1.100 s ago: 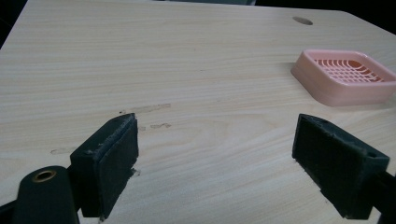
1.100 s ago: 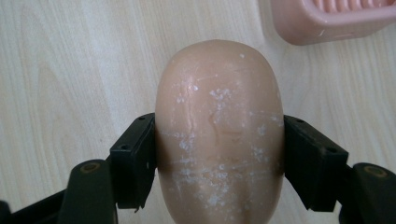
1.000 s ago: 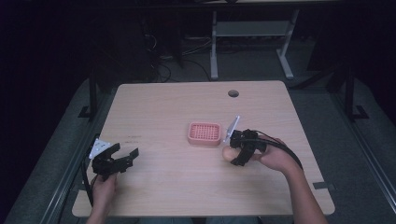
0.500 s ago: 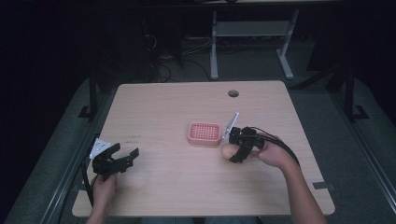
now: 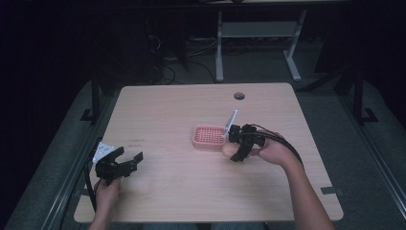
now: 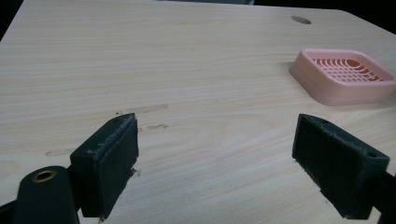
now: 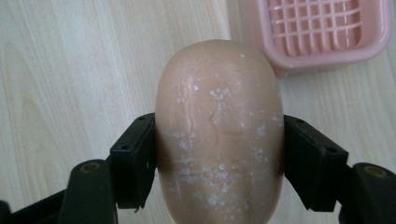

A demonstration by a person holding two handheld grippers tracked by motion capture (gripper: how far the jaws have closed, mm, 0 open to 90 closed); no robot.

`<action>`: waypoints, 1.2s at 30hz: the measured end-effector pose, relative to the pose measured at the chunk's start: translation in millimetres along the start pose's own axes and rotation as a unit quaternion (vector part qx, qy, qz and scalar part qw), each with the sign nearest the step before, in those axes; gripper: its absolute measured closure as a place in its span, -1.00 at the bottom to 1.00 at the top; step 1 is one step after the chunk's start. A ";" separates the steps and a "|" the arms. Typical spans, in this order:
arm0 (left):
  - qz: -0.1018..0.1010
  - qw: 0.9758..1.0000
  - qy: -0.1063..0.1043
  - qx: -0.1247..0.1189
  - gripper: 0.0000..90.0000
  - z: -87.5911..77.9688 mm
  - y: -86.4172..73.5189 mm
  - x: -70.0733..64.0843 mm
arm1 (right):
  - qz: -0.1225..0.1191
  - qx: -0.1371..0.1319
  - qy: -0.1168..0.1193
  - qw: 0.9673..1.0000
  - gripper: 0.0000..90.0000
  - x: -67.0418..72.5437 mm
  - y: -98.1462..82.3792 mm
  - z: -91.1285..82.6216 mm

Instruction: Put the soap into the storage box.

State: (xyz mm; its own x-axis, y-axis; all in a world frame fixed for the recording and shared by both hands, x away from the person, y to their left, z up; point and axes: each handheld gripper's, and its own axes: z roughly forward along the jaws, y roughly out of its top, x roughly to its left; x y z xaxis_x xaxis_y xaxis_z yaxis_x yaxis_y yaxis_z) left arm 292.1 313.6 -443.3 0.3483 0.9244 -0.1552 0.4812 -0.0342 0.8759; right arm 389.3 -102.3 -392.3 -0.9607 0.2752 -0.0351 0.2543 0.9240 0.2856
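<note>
The right gripper clamps a beige bar of soap, its two black jaws pressed flat against the bar's long sides, as the right gripper view shows at close range; the soap's surface carries white flecks and scuffs that the high view is too distant to reveal. In that close view a pink soap dish with a grid floor lies at about one o'clock from the soap, just beside its far end, resting on the pale wooden table. The high view places the right gripper at about five o'clock from the soap dish, near it, with the soap a small pale shape at the jaws and the person's right hand wrapped around the tool; whether the bar touches the tabletop cannot be told. Far across the table, near its left front edge, the left gripper sits in the person's left hand with nothing between its jaws. The left gripper view shows that gripper spread wide over bare wood, its jaws standing well apart, with the soap dish at two o'clock and a round cable hole in the tabletop farther off at one o'clock.
</note>
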 end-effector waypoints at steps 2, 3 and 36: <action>-0.001 1.000 0.000 -0.004 -0.68 0.2 0.0 0.3 | -0.003 -0.003 0.004 1.000 -0.30 -2.0 3.8 -1.3; -0.001 1.000 0.000 -0.003 -0.68 0.0 0.1 0.6 | -0.003 -0.003 0.004 1.000 -0.30 -2.0 3.8 -1.3; -0.005 1.000 0.002 -0.003 -0.68 -0.9 0.2 1.9 | -0.008 -0.006 0.016 1.000 -0.30 -28.2 41.6 -3.3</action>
State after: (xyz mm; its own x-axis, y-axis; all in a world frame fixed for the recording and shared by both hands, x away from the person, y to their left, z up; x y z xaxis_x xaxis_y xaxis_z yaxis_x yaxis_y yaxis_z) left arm 292.1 315.7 -443.0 0.3409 0.9260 -0.1621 0.4793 -0.0229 0.8773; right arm 426.6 -72.4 -376.2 -0.9678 0.2516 -0.0088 0.2378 0.9252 0.2958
